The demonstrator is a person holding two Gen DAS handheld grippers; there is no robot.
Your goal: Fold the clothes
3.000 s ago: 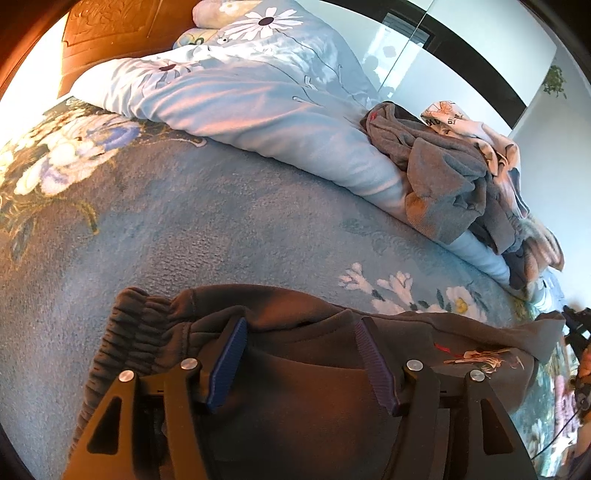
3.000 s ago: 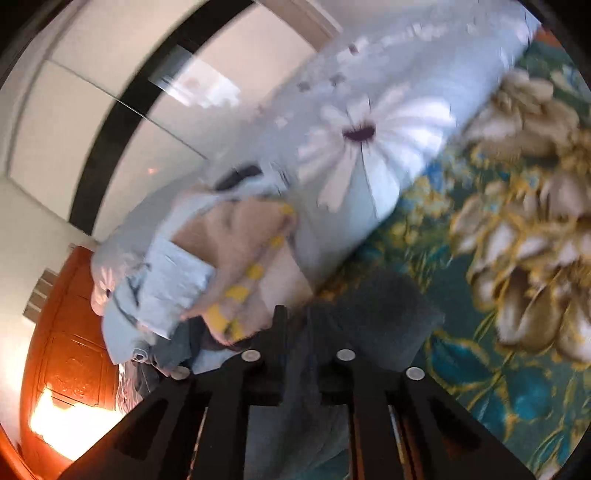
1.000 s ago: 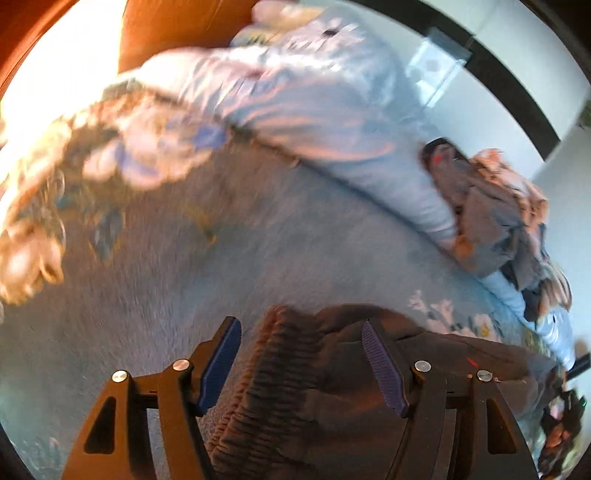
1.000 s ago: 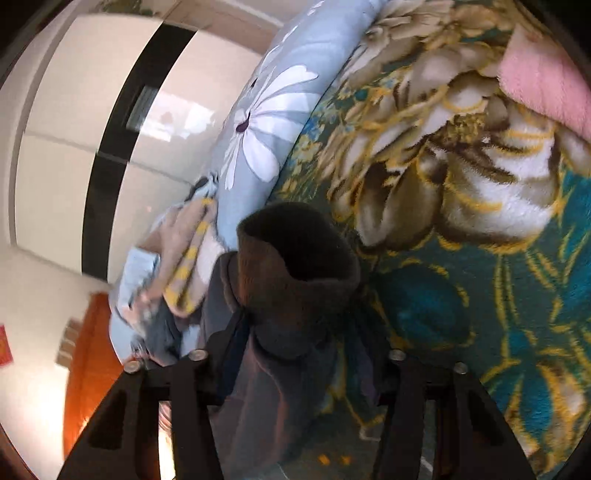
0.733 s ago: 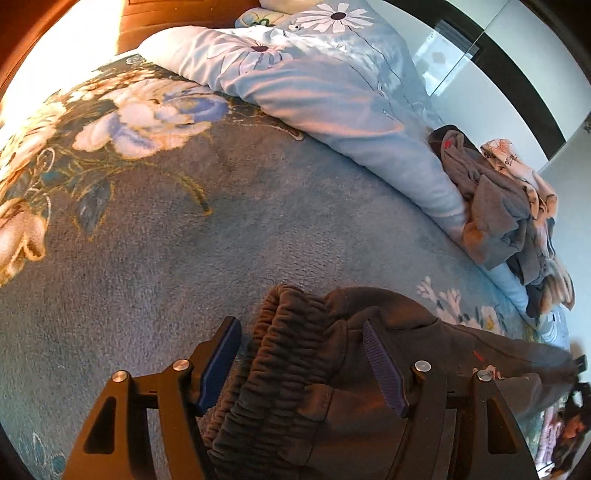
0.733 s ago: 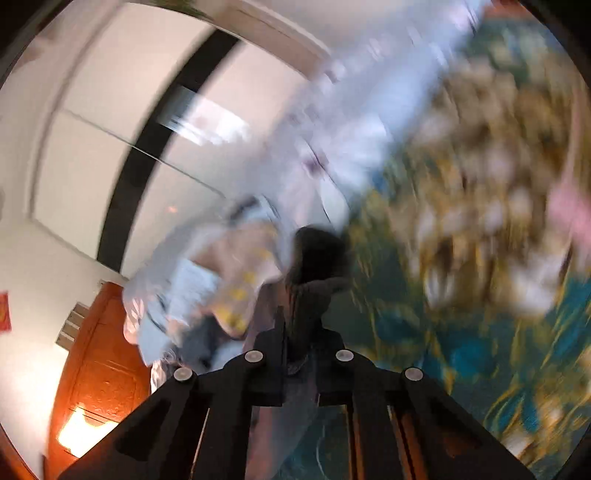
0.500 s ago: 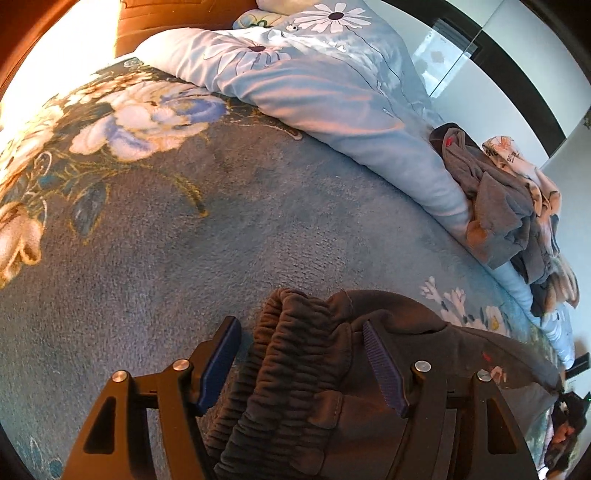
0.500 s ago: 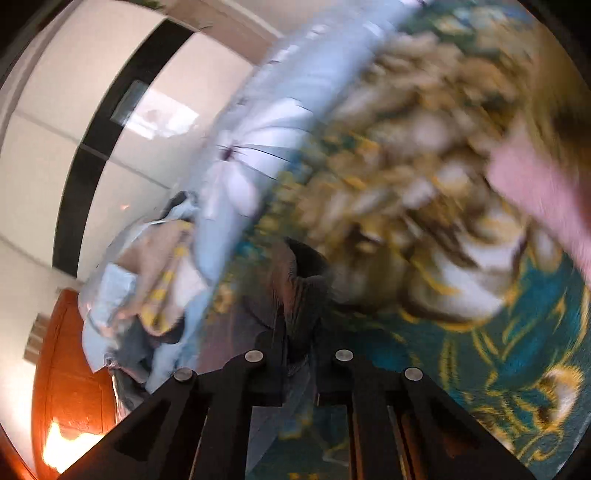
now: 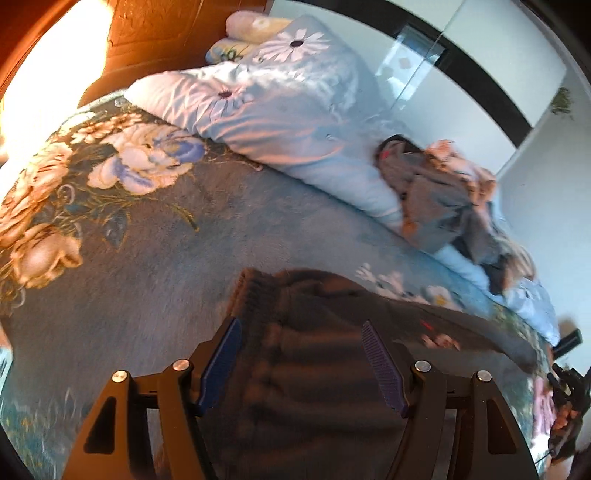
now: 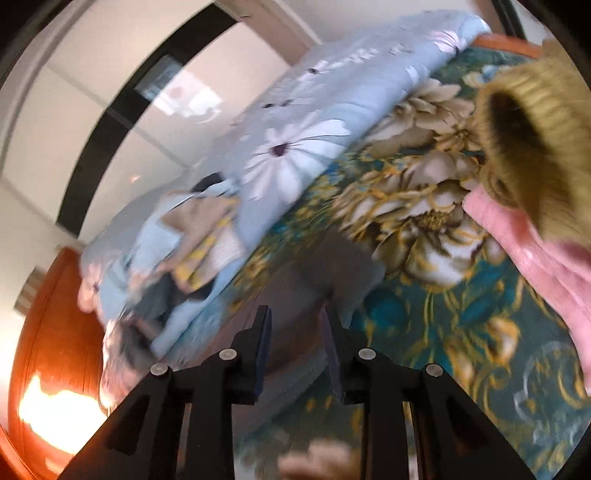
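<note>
Dark sweatpants (image 9: pixel 317 369) lie unfolded on the bed (image 9: pixel 147 266); left tool (image 9: pixel 301 356) wide open, right tool (image 10: pixel 295 343) part-open, neither gripping; unfolded pile (image 9: pixel 439 206) remains.

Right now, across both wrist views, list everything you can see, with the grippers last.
dark grey pants: 1, dark grey-brown, laid across the blanket under the left gripper
floral blanket: 1, blue-teal with cream flowers, covering the bed
quilt: 1, pale blue with daisies, bunched along the far side
clothes pile: 1 heap, grey and peach, on the quilt
pink garment: 1, pink, right edge of the blanket
tan knit: 1, mustard, on the pink garment
headboard: 1, brown wood
left gripper: open over the waistband
right gripper: open, blurred, by the pants end
</note>
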